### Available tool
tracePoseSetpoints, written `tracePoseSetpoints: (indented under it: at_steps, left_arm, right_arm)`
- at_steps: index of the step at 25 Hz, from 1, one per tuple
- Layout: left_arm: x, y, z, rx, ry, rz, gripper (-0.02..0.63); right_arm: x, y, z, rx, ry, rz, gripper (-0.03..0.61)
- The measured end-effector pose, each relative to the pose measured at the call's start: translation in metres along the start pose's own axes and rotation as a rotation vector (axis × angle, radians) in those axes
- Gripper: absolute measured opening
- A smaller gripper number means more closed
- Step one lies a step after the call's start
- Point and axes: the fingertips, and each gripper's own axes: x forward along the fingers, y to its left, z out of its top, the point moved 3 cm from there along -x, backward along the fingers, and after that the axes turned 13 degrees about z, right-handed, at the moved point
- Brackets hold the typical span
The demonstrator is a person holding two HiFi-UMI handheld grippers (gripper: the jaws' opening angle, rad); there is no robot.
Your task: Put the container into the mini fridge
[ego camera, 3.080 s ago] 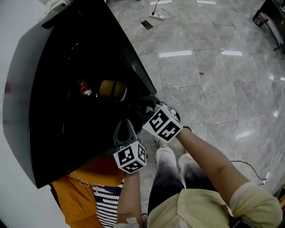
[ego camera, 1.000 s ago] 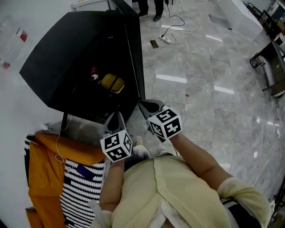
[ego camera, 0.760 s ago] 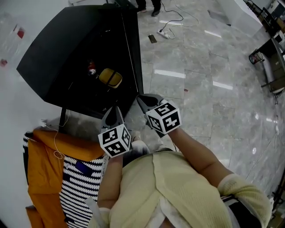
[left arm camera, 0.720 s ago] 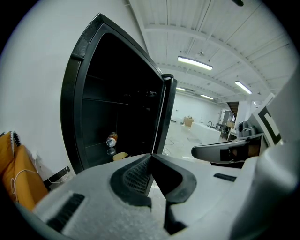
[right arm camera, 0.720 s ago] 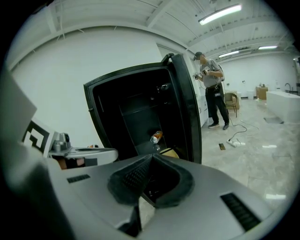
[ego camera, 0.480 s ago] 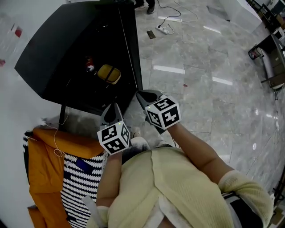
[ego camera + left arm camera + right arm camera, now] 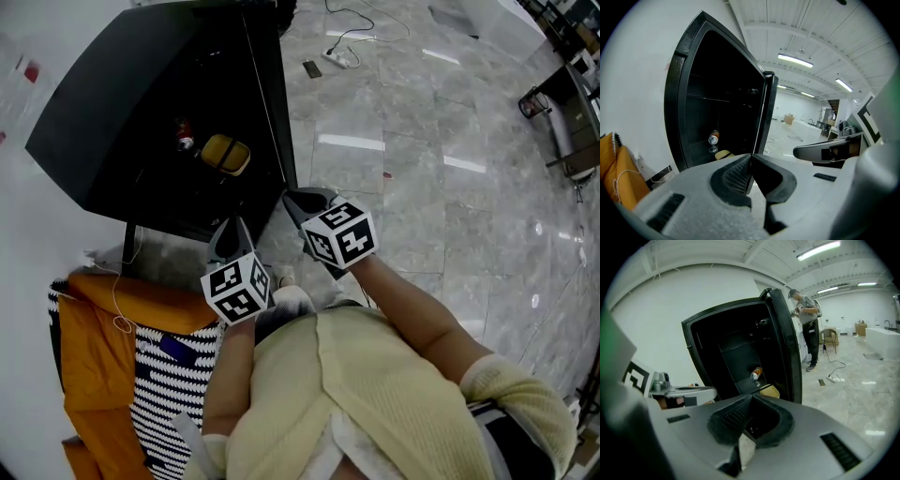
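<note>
Both forearms reach fwd from torso, elbows bent. Grippers side by side, tips aimed at open mini fridge (image 7: 103, 112). L gripper (image 7: 232, 230): jaws closed tip to tip, nothing btwn. R gripper (image 7: 295, 199): same, jaws together & empty, set slightly ahead of L, near lower end of fridge door (image 7: 267, 103). Yellow container (image 7: 226, 153) sits low inside fridge, near a can (image 7: 181, 142), apart from both grippers. An orange bag (image 7: 94, 309) lies by L arm.

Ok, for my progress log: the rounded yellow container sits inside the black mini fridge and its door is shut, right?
No: the door of the black mini fridge stands open, as the right gripper view shows. The rounded yellow container does sit inside.
</note>
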Motion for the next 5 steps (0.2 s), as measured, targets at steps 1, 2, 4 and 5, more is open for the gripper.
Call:
tracePoseSetpoints:
  at_steps: [1,2,4,5]
  left_arm:
    - [-0.0002,0.0003,0.0,0.002,-0.001,0.001,0.023]
    - [-0.0005,0.0007,-0.0005,0.003,0.0,0.002,0.023]
    - [-0.0009,0.002,-0.0022,0.005,0.004,0.004,0.023]
    - [-0.001,0.0027,-0.0032,0.005,0.007,0.006,0.023]
  right_arm:
    - [0.0005,0.0005,-0.0002,0.0,0.001,0.002,0.029]
    - [0.0008,0.001,-0.0004,0.001,0.001,0.004,0.028]
    - [0.0013,0.0019,-0.0008,0.002,0.004,0.007,0.029]
    - [0.0015,0.0024,-0.001,0.003,0.005,0.008,0.029]
